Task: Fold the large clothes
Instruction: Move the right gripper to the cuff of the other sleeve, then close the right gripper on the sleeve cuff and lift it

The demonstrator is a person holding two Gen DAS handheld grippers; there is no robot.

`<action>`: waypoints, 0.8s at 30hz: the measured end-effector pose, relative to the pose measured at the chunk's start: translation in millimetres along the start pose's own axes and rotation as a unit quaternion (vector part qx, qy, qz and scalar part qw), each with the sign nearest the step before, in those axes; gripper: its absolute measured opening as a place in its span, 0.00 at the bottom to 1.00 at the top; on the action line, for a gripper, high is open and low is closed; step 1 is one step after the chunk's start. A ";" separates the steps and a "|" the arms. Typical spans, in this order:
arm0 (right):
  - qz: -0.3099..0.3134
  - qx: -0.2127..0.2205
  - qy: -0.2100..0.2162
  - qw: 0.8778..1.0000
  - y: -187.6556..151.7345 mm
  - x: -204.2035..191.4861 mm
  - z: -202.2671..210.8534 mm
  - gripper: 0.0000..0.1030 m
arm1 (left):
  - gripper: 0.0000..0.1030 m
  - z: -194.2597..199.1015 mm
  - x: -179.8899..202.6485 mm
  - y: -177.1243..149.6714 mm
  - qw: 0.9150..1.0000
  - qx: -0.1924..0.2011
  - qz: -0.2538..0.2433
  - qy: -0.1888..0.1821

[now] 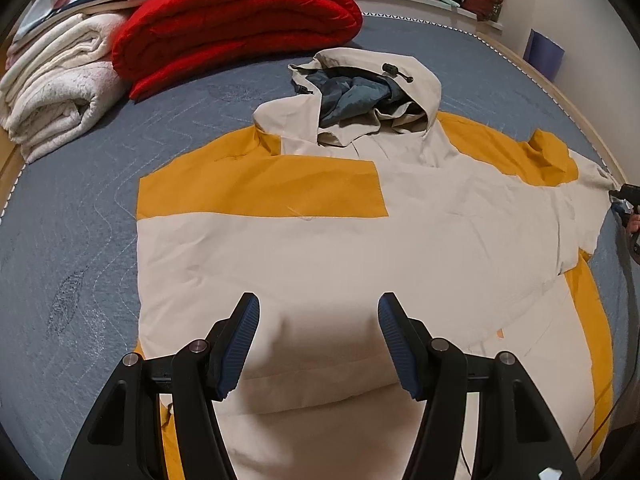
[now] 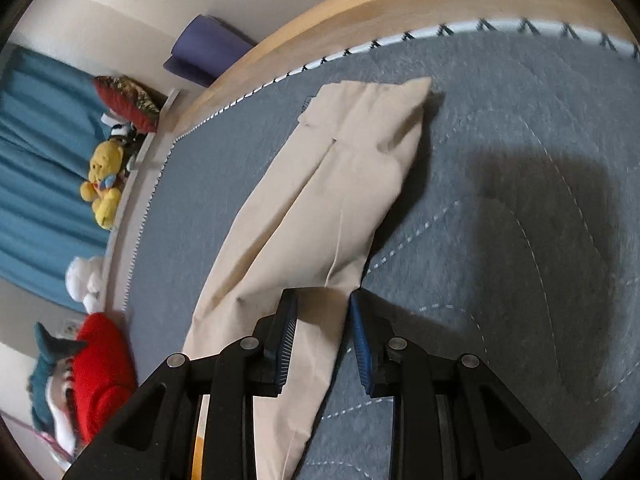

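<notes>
Beneath our left claw (image 1: 319, 312), whose blue pads stood wide apart over nothing, lay the jacket (image 1: 320, 232): cream fabric with mustard-yellow panels, its hood (image 1: 376, 80) open on a grey-blue lining. It was spread flat on the grey quilted bed (image 1: 80, 240), hem nearest that claw, hood farthest from it. Our right claw (image 2: 323, 304) had its jaws partly apart, with the cream sleeve (image 2: 320, 208) running between them; we could not tell whether the pads pressed the cloth. From that claw the sleeve stretched away toward the wooden bed frame (image 2: 360, 12). Only the left wrist view showed the whole jacket, with a folded red blanket (image 1: 236, 24) beyond the hood; only the right one showed the sleeve's cuff end close up.
</notes>
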State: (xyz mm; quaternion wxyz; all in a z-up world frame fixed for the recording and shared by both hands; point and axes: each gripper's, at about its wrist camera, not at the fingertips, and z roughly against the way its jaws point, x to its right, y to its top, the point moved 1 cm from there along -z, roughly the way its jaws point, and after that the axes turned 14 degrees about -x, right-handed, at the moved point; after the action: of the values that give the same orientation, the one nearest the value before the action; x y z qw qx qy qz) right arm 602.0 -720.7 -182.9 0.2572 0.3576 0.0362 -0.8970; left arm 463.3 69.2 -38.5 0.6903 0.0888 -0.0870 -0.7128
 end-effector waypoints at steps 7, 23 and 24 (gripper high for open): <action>0.032 0.034 -0.038 0.998 -1.9 -40.7 30.1 0.02 | 0.57 15.6 -11.5 5.1 1.000 0.014 0.021 -0.016; 0.199 0.049 -0.034 0.978 -82.8 -187.4 96.4 0.01 | 0.57 64.9 -57.7 -4.7 0.996 0.059 0.061 -0.031; 0.202 0.051 -0.032 0.978 -88.6 -190.5 97.4 0.01 | 0.57 66.9 -60.7 -4.3 0.996 0.061 0.065 -0.031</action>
State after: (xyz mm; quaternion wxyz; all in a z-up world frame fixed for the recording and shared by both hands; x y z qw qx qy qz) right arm 614.8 -585.3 4.5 0.4153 0.3416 -0.0902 -0.8383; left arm 444.6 130.1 25.6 0.7253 0.1029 -0.1574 -0.6622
